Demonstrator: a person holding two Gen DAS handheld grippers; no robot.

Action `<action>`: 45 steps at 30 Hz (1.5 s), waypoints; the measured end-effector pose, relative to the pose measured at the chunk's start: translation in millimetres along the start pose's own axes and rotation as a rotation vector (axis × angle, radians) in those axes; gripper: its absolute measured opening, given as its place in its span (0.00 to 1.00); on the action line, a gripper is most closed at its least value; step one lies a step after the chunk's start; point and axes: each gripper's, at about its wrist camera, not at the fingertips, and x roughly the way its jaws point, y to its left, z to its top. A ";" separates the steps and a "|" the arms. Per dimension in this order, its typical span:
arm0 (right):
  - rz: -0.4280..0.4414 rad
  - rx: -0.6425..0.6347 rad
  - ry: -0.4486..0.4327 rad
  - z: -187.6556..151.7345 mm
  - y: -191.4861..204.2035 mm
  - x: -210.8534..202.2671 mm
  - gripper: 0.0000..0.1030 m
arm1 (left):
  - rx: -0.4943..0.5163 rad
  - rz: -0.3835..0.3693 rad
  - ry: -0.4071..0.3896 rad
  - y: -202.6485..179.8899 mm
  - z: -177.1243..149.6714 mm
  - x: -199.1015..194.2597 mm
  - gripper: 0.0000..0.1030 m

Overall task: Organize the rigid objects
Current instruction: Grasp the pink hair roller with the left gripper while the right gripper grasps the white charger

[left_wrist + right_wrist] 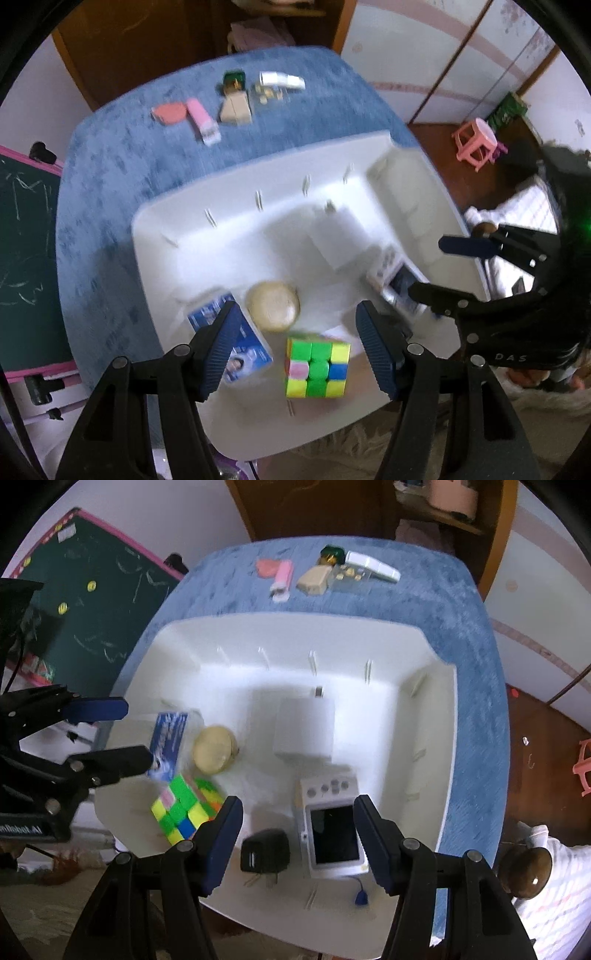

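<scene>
A white bin [236,206] [428,716] sits on a blue table. It holds a colourful puzzle cube [317,366] [184,806], a round beige case [273,305] [215,749], a blue card [243,343] [168,744], a white box [304,727], a white camera [332,830] and a black charger [265,851]. My left gripper [301,347] [122,734] is open and empty above the cube. My right gripper [297,843] [439,267] is open and empty above the charger and camera.
At the table's far edge [110,155] lie a pink stapler [202,120] [282,579], a red piece [169,112], a beige box [236,107] [314,579], a green box [233,79] and a white device [371,565]. A chalkboard [92,602] stands left, a pink stool [476,142] right.
</scene>
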 end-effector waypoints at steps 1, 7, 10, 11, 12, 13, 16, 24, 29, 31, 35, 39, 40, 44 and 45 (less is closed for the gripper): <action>0.004 0.012 -0.007 4.4 -2.9 -2.4 0.61 | -0.002 0.000 -0.020 1.0 6.8 -6.8 0.66; 0.022 0.054 -0.038 27.1 -14.6 -12.4 0.61 | 0.008 0.022 -0.104 8.7 37.9 -32.8 0.66; 0.011 0.054 -0.050 42.3 -19.3 -15.2 0.61 | 0.010 0.044 -0.131 17.1 54.0 -41.6 0.66; 0.006 0.050 -0.056 48.9 -20.6 -16.3 0.61 | 0.010 0.049 -0.134 19.6 57.2 -42.7 0.66; 0.000 0.045 -0.062 55.3 -21.6 -17.8 0.61 | 0.008 0.057 -0.137 23.1 62.4 -43.2 0.66; -0.007 0.040 -0.068 60.2 -22.4 -18.5 0.61 | 0.005 0.064 -0.140 27.1 68.6 -43.2 0.66; -0.038 0.015 -0.090 78.2 -24.0 -21.4 0.61 | -0.008 0.079 -0.145 38.0 85.2 -41.8 0.66; -0.120 -0.058 -0.138 136.9 -30.0 -18.7 0.61 | -0.088 0.091 -0.118 67.9 132.5 -21.3 0.66; -0.159 -0.069 -0.174 177.5 -44.3 -10.8 0.61 | -0.165 0.127 -0.094 88.8 167.4 3.3 0.66; -0.164 -0.065 -0.182 195.5 -52.8 -2.9 0.61 | -0.207 0.137 -0.075 99.2 182.0 19.2 0.66; -0.192 -0.110 -0.206 224.2 -60.8 17.0 0.61 | -0.257 0.125 -0.032 111.7 199.8 48.5 0.66; -0.198 -0.151 -0.209 247.1 -65.7 45.5 0.61 | -0.254 0.153 0.007 118.0 213.3 79.0 0.66; -0.194 -0.159 -0.205 252.7 -66.5 55.5 0.61 | -0.257 0.156 0.015 119.6 215.4 85.6 0.66; -0.178 -0.207 -0.188 265.1 -61.5 82.3 0.61 | -0.292 0.152 0.040 131.5 225.3 106.9 0.66; -0.178 -0.228 -0.184 267.5 -58.6 88.2 0.61 | -0.301 0.151 0.044 134.7 227.1 111.7 0.66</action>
